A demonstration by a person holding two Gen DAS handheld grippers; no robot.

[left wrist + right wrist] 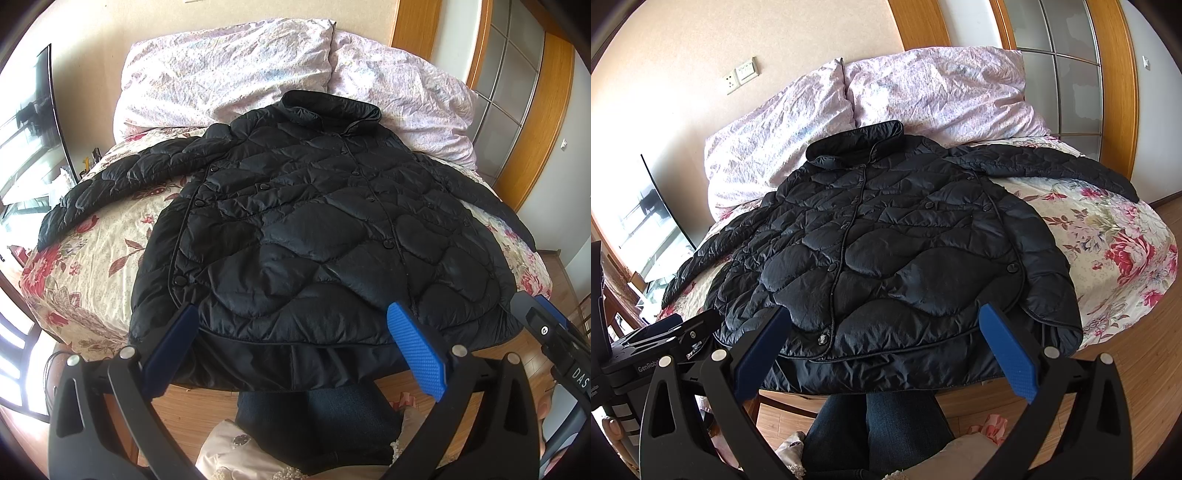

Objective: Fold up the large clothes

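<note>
A black quilted jacket (295, 229) lies flat, front up, on a bed with a flowered sheet (85, 266) — collar toward two pale pillows (229, 66), sleeves spread to either side, hem hanging over the near edge. The left gripper (295, 347) hovers at the hem with its blue-padded jaws spread wide, holding nothing. The right gripper (886, 347) is likewise wide apart and empty at the hem — just beside the left one. Below them, legs in jeans (875, 424) stand on a wooden floor (1145, 387).

Bright daylight, sharp focus, fisheye-bent dark edges.
</note>
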